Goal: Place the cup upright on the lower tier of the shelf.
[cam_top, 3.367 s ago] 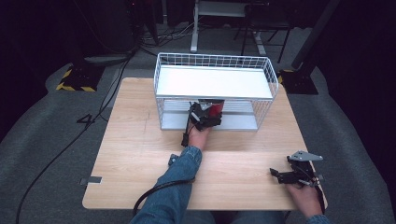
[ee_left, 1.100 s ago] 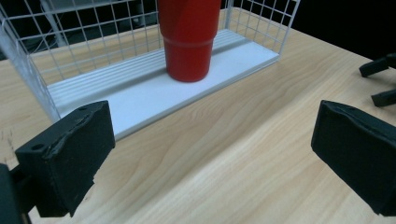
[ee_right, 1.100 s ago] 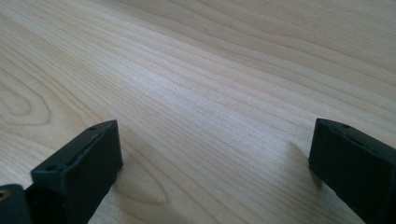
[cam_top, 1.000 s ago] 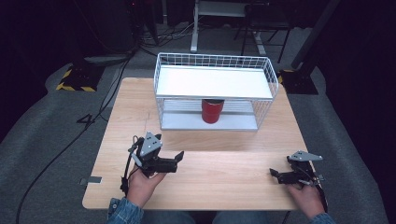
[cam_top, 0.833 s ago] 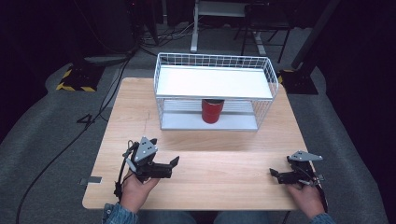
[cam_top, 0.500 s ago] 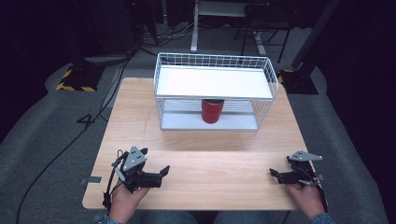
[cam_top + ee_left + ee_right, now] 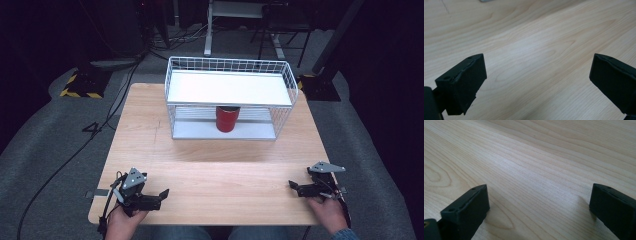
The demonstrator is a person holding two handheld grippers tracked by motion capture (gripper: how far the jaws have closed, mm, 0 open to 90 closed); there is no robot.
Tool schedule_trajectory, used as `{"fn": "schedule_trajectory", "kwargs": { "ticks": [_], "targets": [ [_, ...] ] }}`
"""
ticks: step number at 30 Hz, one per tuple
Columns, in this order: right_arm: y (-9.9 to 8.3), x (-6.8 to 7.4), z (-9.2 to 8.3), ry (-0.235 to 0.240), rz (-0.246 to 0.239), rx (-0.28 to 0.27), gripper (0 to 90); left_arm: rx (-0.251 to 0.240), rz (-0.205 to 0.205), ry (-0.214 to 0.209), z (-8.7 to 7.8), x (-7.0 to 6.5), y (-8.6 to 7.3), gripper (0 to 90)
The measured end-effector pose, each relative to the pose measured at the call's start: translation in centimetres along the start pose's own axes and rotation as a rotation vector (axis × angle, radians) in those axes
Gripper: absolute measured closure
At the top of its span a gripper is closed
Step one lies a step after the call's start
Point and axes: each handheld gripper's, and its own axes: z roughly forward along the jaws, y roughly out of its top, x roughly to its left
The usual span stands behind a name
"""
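The red can (image 7: 227, 119) stands upright on the lower shelf of the white wire rack (image 7: 230, 65), under the rack's white top panel, at the 12 o'clock side of the table (image 7: 225, 160) in the high view. The can sits near the middle of the shelf, and nothing is touching it. The left gripper (image 7: 159, 196) lies at about 7 o'clock, close to the near left corner of the table, held in the person's left hand (image 7: 122, 220); it points toward 3 o'clock across the wood. Its fingers (image 7: 464, 82) stand wide apart with bare wood grain between them in the left gripper view; the jaws have just been closing by a small amount, and nothing lies between them. The right gripper (image 7: 292, 187) lies at about 5 o'clock, near the right edge of the table, held in the person's right hand (image 7: 327, 207), and points toward 9 o'clock. Its fingers (image 7: 466, 211) are likewise spread wide over bare wood in the right gripper view, gripping nothing. Both grippers are well apart from the can and from the rack, and well apart from each other. A black cable (image 7: 107, 215) trails from the left gripper off the near edge of the table
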Motion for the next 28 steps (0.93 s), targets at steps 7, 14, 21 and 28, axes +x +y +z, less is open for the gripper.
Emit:
{"fn": "schedule_trajectory", "kwargs": {
  "ticks": [7, 14, 21, 28],
  "targets": [
    [0.0, 0.0, 0.0, 0.000, 0.000, 0.000, 2.8, 0.094, -0.016, 0.032, 0.9, 0.8, -1.1, 1.5],
    [0.0, 0.0, 0.0, 0.000, 0.000, 0.000, 2.8, 0.181, 0.013, 0.061, 2.1, 1.0, -1.7, 1.6],
    [0.0, 0.0, 0.0, 0.001, 0.000, 0.000, 2.9, 0.146, 0.078, 0.106, 2.7, 1.0, -2.2, 0.0],
    [0.0, 0.0, 0.0, 0.002, -0.002, -0.001, 2.9, 0.142, 0.066, 0.112, 2.7, 1.0, -2.3, 0.0]
  ]
}}
